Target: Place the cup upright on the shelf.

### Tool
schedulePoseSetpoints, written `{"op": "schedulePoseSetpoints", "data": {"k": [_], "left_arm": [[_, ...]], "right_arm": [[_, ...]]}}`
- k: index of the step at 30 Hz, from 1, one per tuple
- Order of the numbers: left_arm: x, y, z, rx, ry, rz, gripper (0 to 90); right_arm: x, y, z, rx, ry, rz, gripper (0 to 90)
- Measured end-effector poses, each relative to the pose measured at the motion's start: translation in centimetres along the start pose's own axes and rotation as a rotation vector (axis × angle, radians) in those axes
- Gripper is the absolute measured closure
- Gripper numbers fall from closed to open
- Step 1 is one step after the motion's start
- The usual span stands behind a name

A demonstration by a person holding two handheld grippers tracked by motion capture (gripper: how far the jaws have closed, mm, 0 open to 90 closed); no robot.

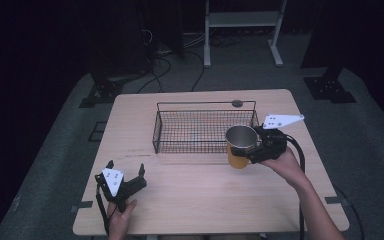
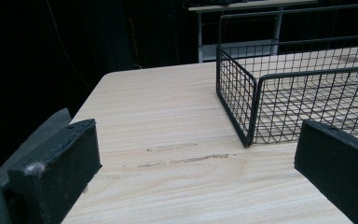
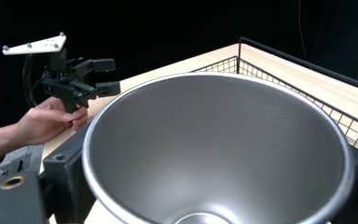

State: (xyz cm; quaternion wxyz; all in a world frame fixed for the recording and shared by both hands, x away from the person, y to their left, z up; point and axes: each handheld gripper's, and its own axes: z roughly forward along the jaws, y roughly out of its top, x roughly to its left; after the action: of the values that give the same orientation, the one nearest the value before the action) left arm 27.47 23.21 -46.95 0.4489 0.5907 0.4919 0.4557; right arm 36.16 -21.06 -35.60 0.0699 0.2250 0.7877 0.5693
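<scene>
While right tool (image 1: pixel 252 150) grips cup (image 1: pixel 240 146), left tool (image 1: pixel 126 172) rests open.

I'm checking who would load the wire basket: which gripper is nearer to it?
Right. The right gripper, shut on the cup, is beside the basket's near right corner. The left gripper is open, over the table's near left part, well short of the basket.

Wire basket (image 1: pixel 204 127) at the table's (image 1: pixel 200 200) far middle, cup (image 1: pixel 241 146) just beside its near right corner.

Dim room, lit table (image 1: pixel 200 195), black surroundings, soft focus
</scene>
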Motion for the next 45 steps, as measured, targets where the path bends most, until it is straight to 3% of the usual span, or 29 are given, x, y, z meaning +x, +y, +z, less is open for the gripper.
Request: {"op": "schedulePoseSetpoints", "data": {"k": [23,45], "left_arm": [[0.0,0.0,0.0,0.0,-0.001,-0.001,0.0],[0.1,0.0,0.0,0.001,-0.004,-0.005,0.0]], "right_arm": [[-2.2,3.5,1.3,-0.016,0.032,0.013,9.9],[-4.9,6.8,3.7,-0.005,0.04,0.034,9.9]]}}
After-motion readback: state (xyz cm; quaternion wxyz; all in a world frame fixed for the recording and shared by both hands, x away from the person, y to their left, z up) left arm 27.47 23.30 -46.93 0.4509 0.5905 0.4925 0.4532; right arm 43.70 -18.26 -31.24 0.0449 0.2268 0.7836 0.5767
